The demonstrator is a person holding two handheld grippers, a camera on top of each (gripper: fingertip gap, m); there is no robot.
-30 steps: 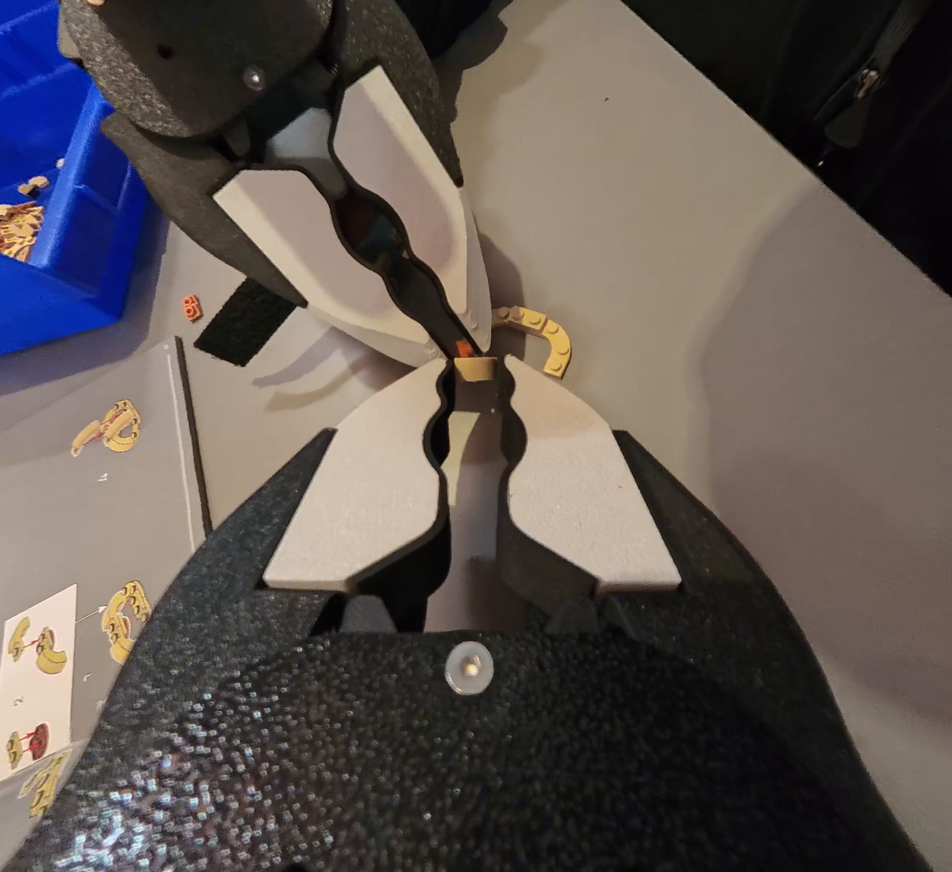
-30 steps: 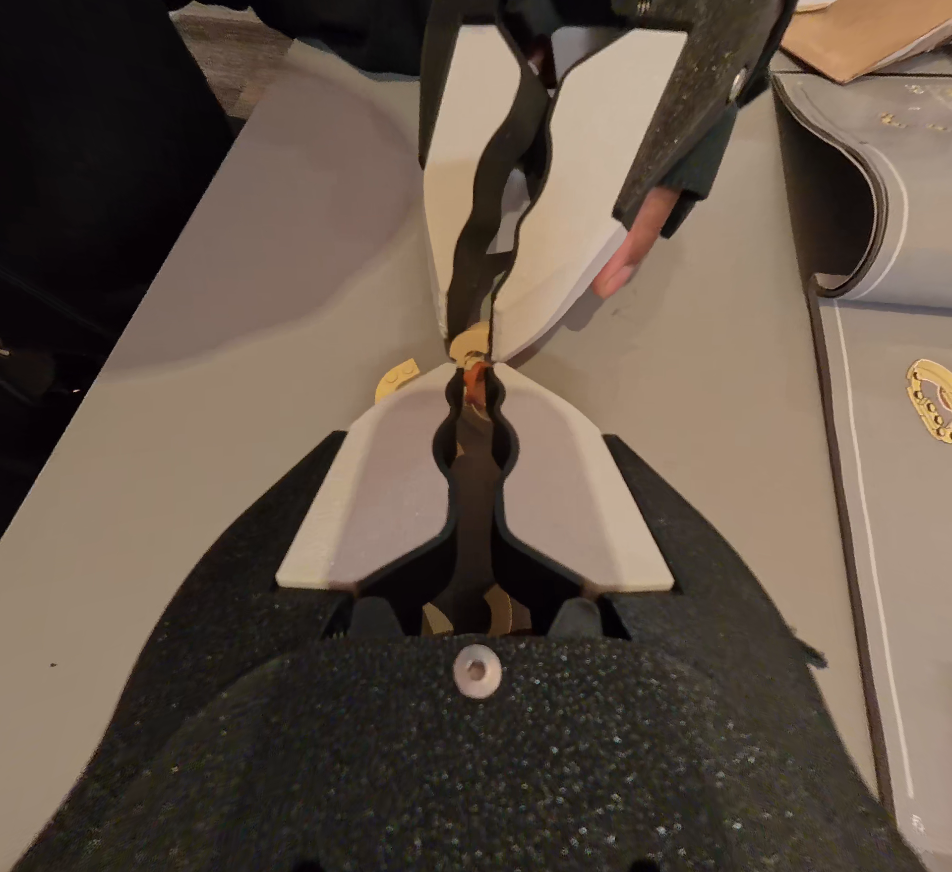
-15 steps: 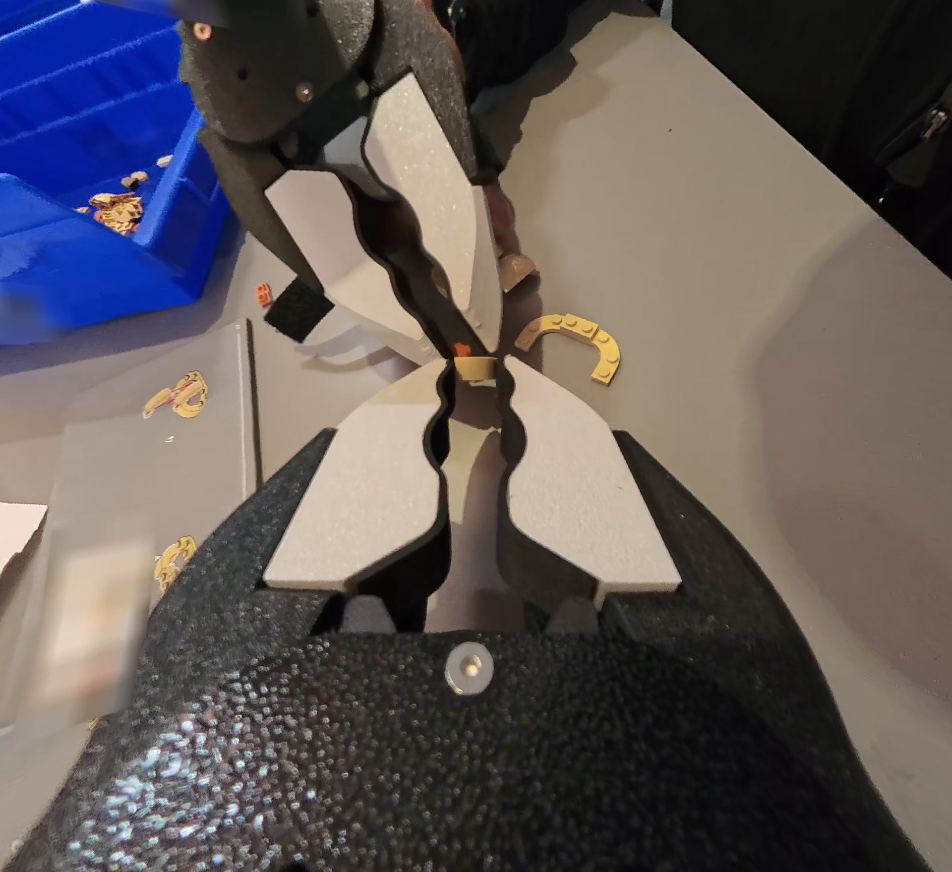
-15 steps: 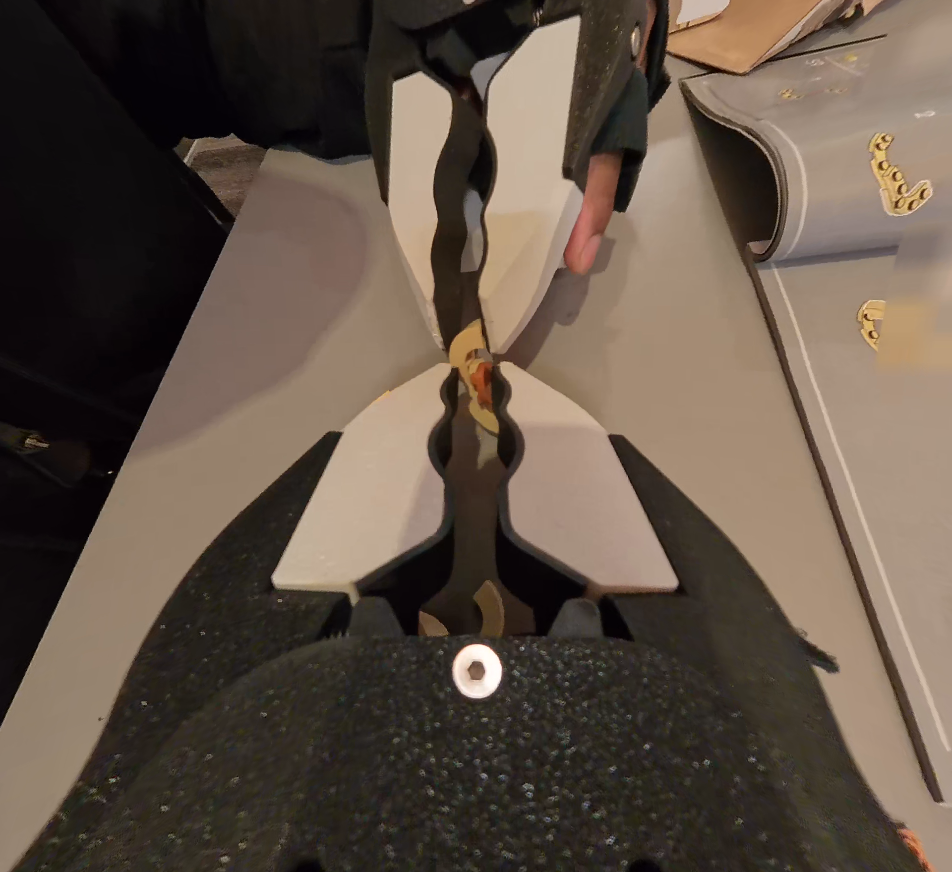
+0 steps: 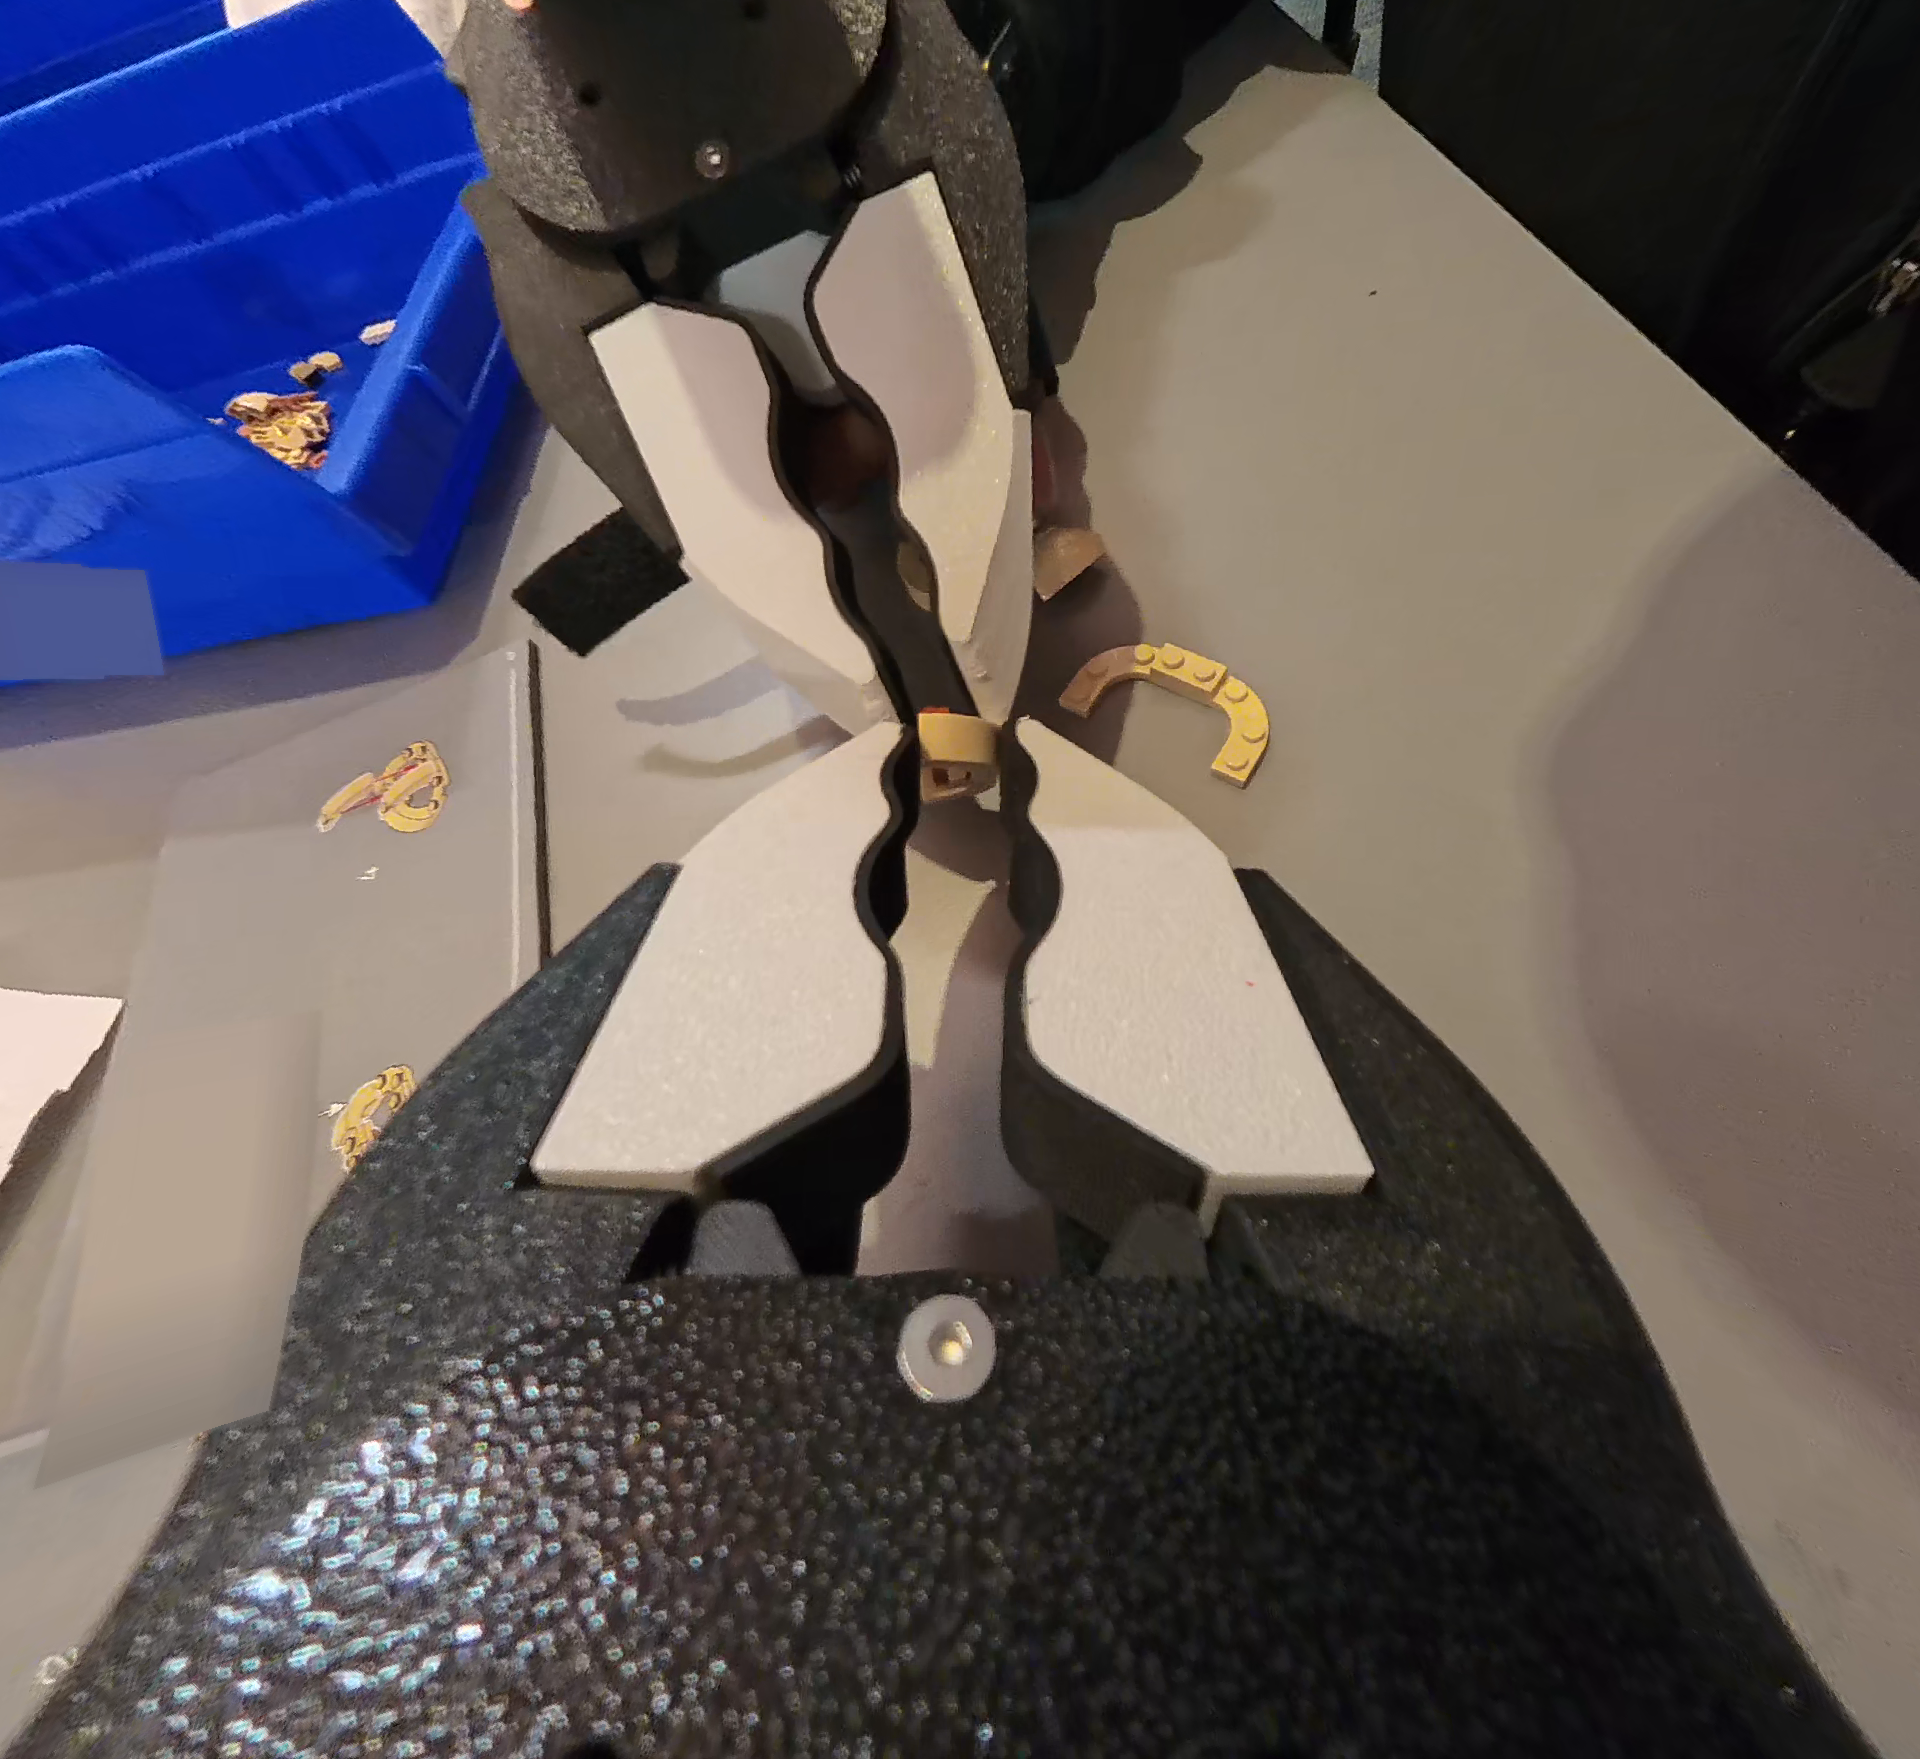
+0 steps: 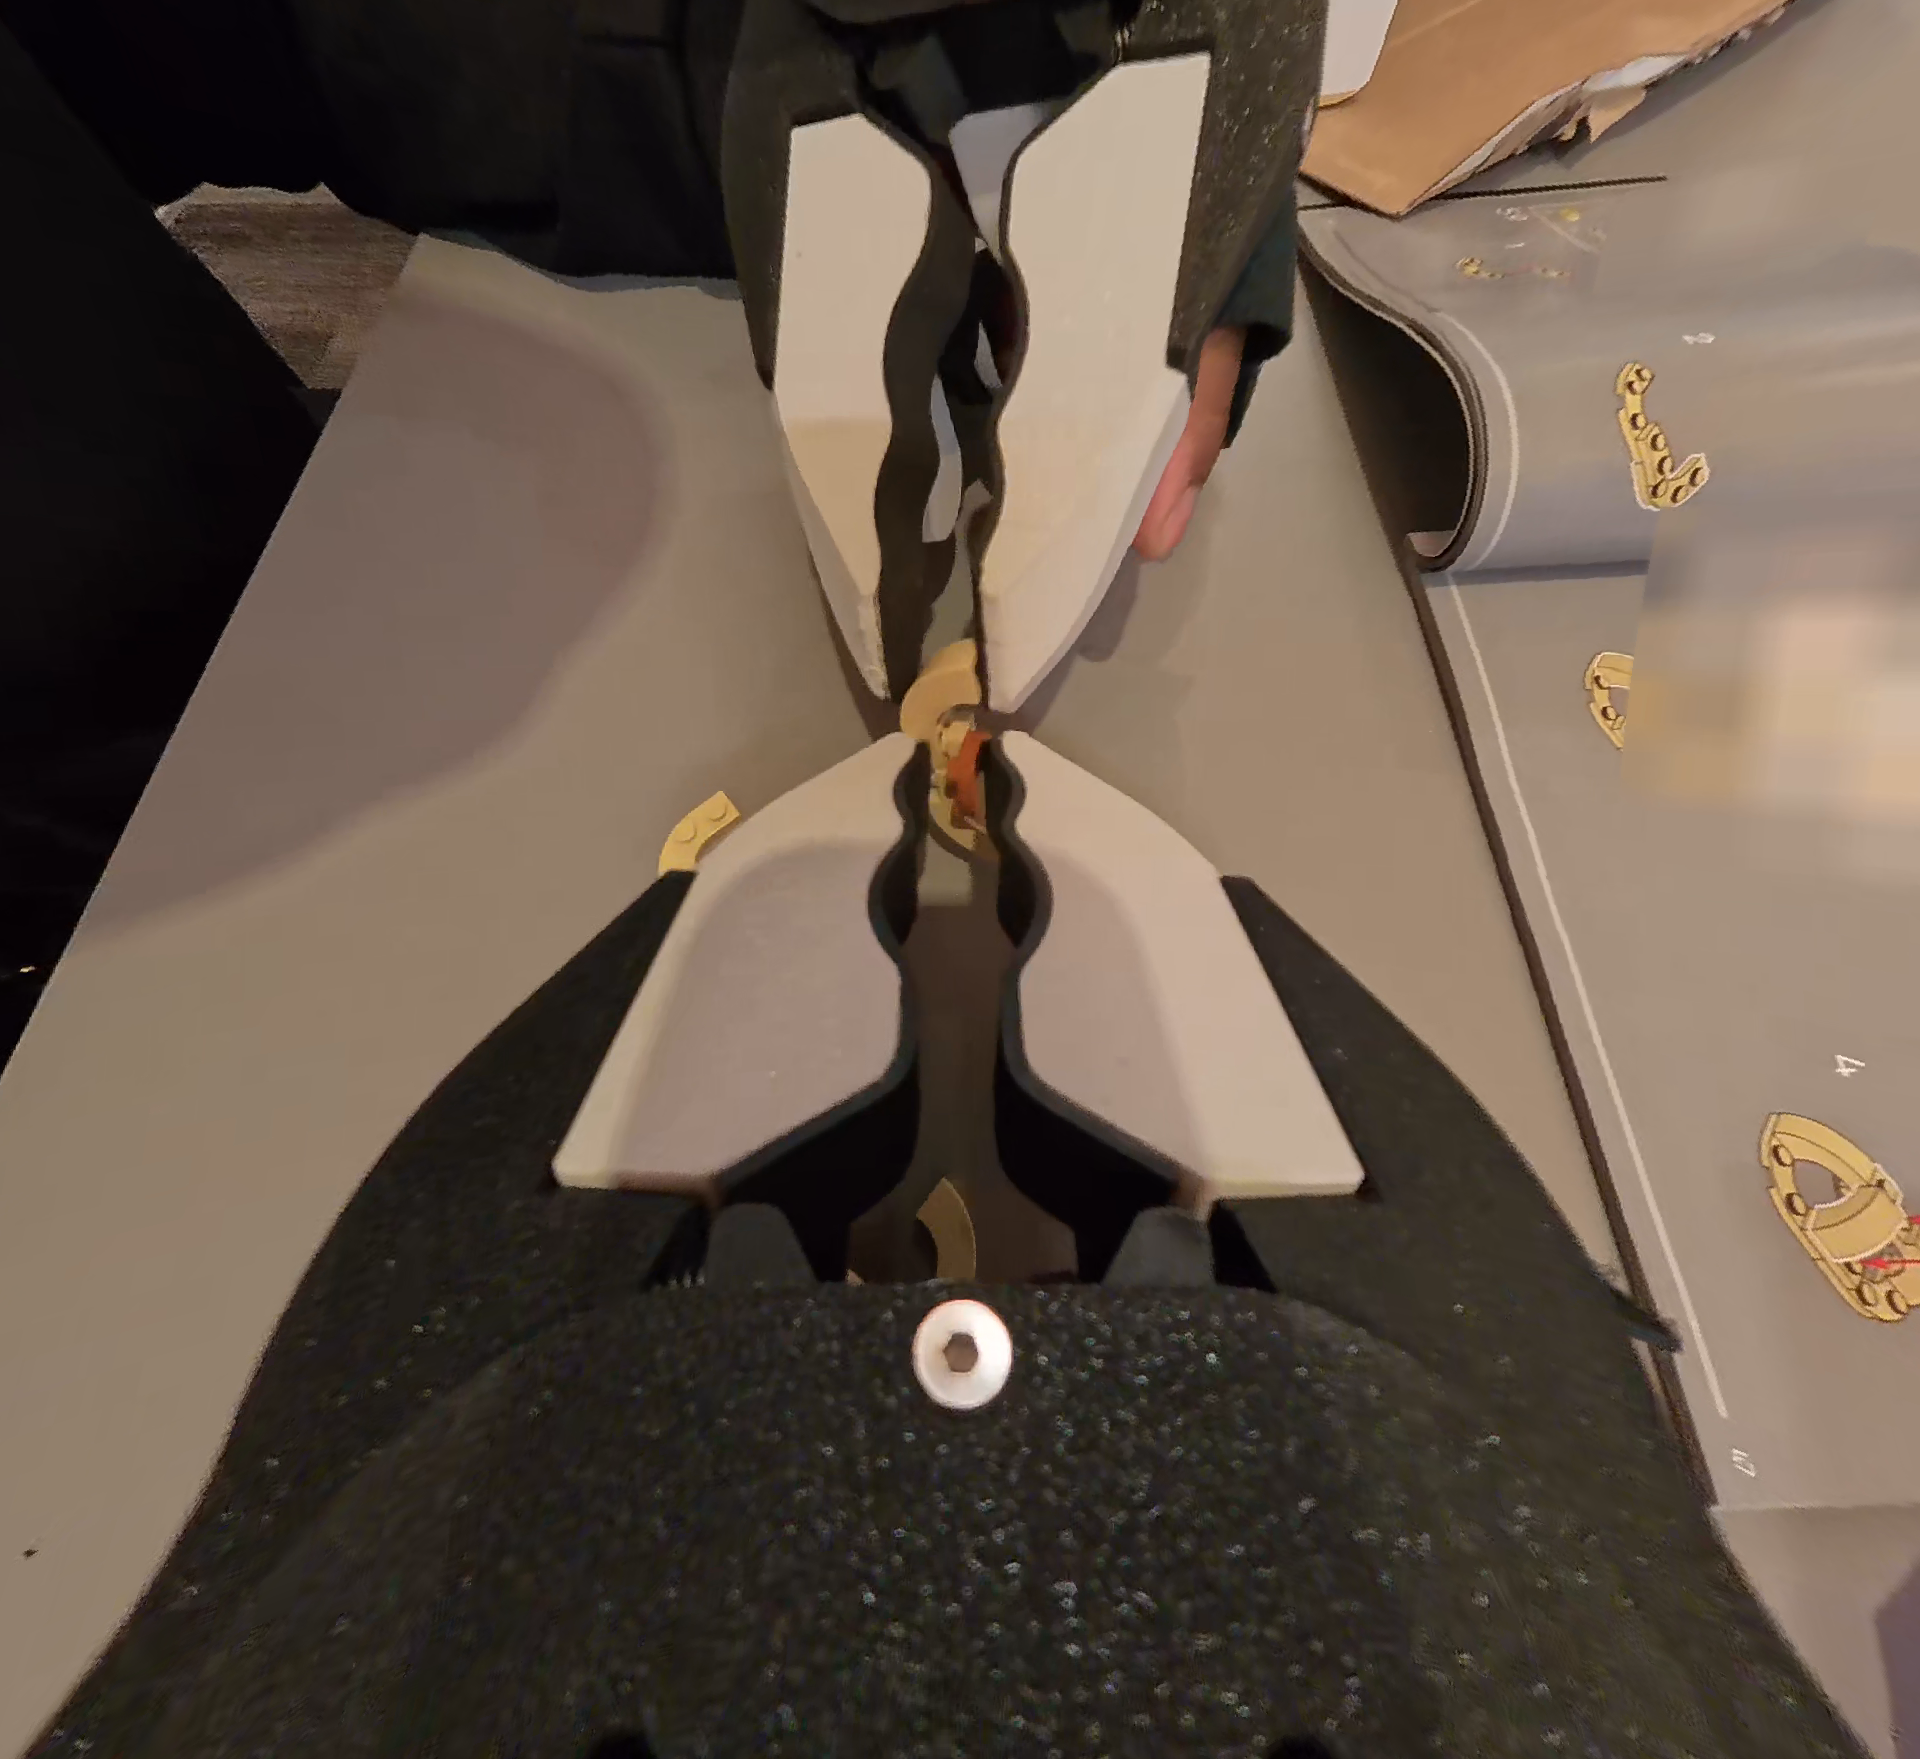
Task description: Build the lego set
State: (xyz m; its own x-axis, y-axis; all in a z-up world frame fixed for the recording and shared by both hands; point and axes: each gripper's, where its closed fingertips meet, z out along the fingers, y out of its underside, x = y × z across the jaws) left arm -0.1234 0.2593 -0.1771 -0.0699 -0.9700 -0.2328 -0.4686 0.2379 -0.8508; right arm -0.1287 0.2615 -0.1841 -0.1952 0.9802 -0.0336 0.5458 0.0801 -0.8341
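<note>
Left gripper (image 5: 958, 741): fingers drawn close, pinching a small tan curved brick (image 5: 956, 753) at the tips.
Right gripper (image 6: 958, 753): fingers nearly together, nipping a tan arch piece with an orange-brown part (image 6: 961, 764); it meets the left gripper tip to tip.
Step in hand: apparently the two held pieces are being pressed together above the table; whether they have seated cannot be told.
Done so far: little, by appearance; only small sub-assemblies show.
Left to do: a tan studded arc (image 5: 1174, 696) lies just beyond and right of the left fingertips; a tan wedge (image 5: 1065, 556) sits beside the right gripper's finger; more pieces wait in the blue bin (image 5: 229, 421), far left.
Guide: an open instruction booklet (image 6: 1714, 878) lies right of the right fingers.
Surface: plain grey table (image 5: 1455, 566), matte.
Room: dark surroundings; a torn cardboard box (image 6: 1558, 47) sits past the booklet.
</note>
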